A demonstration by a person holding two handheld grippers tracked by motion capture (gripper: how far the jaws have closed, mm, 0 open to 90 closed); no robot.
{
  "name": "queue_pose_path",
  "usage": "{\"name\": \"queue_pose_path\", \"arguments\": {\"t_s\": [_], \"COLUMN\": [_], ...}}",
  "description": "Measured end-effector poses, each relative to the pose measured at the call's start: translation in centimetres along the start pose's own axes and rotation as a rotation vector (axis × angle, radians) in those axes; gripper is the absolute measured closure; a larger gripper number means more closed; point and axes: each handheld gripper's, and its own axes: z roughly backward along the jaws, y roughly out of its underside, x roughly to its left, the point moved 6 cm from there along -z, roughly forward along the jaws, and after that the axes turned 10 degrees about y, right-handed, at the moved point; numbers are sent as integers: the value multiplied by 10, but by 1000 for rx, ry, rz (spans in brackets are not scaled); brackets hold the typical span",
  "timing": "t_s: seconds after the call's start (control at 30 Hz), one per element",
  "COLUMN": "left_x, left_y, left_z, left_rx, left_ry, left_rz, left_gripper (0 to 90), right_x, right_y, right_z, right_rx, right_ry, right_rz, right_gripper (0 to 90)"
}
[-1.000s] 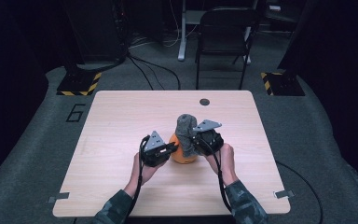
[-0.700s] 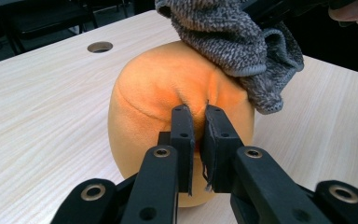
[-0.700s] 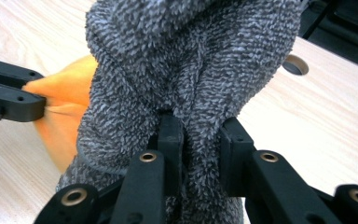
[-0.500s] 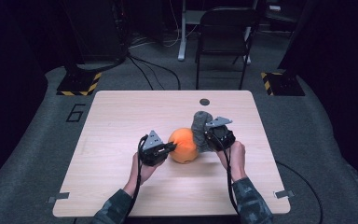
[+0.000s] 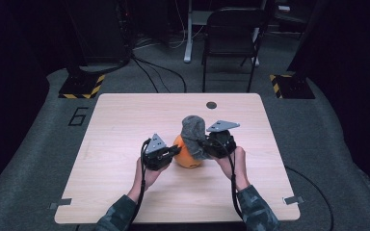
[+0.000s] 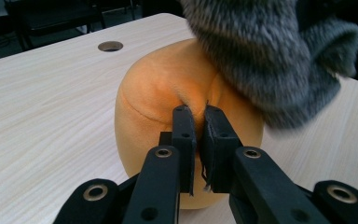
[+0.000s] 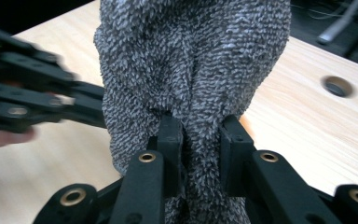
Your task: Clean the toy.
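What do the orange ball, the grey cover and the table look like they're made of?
Orange ball: soft plush, probably stuffed; matte nap, a stitched seam, and it puckers where the left gripper pinches it.
Grey cover: looped terry or fleece knit, likely a sock; fuzzy pile, bunched in the right gripper.
Table: light wood-grain top, possibly laminate; smooth, matte.

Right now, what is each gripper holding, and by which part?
The left gripper pinches a fold in the orange plush ball's side. The right gripper clamps a bunched fold of the grey fuzzy cloth.
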Motion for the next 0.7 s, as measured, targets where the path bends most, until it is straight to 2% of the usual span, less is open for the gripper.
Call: {"name": "queue_pose_path", "arguments": {"t_s": [0.03,0.07,0.1,0.13,0.2,0.23,0.27,0.37,0.4,0.43,0.53,0.57,0.7], "left_x": [0,0,0,0,0,1,0,-1,0,0,1,0,0], "left_y": [0,0,0,1,2,2,3,3,3,3,3,3,3], "left_z": [0,-1,-1,-1,-2,-3,-3,-3,-3,-4,-4,-4,-4], "left_rx": [0,-4,-4,11,13,13,15,18,19,14,11,11,12], "left_ry": [0,-3,-3,-11,-20,-18,-20,-18,-16,-19,-18,-18,-7], "left_rz": [0,-7,-7,-4,2,9,3,3,1,2,6,6,7], "left_gripper": [842,842,842,842,843,844,844,846,847,849,850,850,852], "right_x": [8,12,12,21,23,23,22,20,17,12,7,4,-8], "right_y": [0,1,1,7,9,11,12,12,12,13,13,14,16], "right_z": [-2,-4,-4,-15,-18,-21,-22,-20,-20,-19,-19,-19,-19], "right_rx": [1,7,7,35,39,47,51,68,59,77,71,77,81], "right_ry": [-29,-36,-36,-25,-20,-13,27,50,57,74,75,81,93], "right_rz": [4,11,11,46,47,64,91,90,106,99,108,87,75], "right_gripper": [734,734,734,734,734,735,735,734,734,733,733,732,731]}}
